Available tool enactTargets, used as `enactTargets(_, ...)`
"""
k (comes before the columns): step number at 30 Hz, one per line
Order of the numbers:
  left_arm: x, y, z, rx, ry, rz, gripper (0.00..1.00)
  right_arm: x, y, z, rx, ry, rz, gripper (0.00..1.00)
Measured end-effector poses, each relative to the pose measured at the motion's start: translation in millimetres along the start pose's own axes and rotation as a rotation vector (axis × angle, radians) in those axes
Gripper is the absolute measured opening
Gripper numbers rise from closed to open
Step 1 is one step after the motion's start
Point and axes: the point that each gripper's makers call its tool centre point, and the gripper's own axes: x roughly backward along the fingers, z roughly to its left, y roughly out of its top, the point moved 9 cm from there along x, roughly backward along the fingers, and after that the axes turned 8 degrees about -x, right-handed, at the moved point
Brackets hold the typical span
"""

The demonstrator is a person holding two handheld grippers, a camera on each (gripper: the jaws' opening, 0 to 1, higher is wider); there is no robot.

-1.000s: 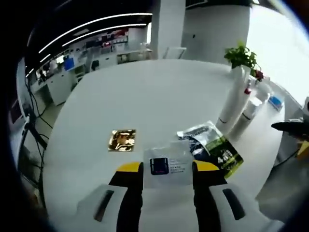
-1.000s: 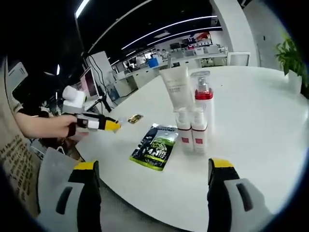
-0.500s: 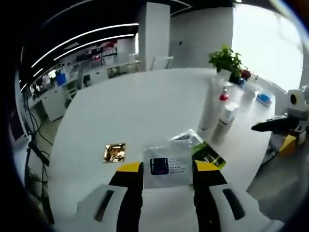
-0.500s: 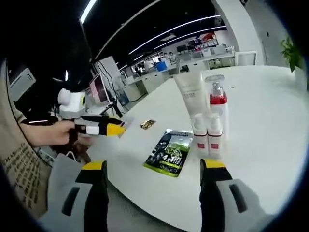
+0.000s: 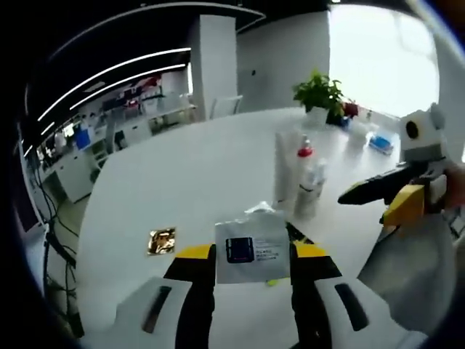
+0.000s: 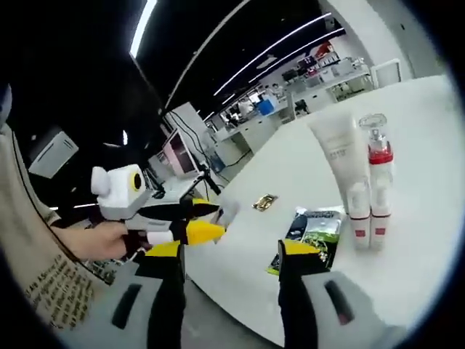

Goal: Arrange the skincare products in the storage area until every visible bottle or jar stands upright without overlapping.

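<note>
— What have we got, left to right?
— Our left gripper (image 5: 252, 253) clenches a white sachet (image 5: 252, 247) above the table (image 5: 211, 174); a gold packet (image 5: 161, 241) lies leftward.
— And right?
— The bottles (image 6: 367, 196) stand upright beside a green pouch (image 6: 312, 234); our right gripper (image 6: 231, 254) hangs released, jaws apart.

Four containers stand on the white table (image 6: 429, 225): one tube (image 6: 336, 149), one red-collared pump bottle (image 6: 376, 156) and two small bottles (image 6: 368, 214). Three sachets: green (image 6: 311, 234), gold (image 6: 265, 203), clear (image 5: 252, 248).
</note>
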Motion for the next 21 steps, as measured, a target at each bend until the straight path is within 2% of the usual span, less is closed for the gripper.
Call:
enactTargets(3,5,1.7,-3.6,-0.012,-0.003,-0.016,0.37,-6,0.4,4,-0.003,0.04,0.017,0.32)
enactTargets(5,9,2.6,-5.4,-0.016,-0.005,-0.02,0.37,-11,1.2,6,-0.005,0.052,0.027,0.28)
enactTargets(16,27,11.4,-12.5,-0.074,0.009,-0.05,0.38,-34,6.7,10,-0.074,0.099,0.007,0.27)
enactTargets(21,29,12.8,-17.6,-0.088,0.001,-0.053,0.38,-38,7.8,12,-0.105,0.113,-0.006,0.22)
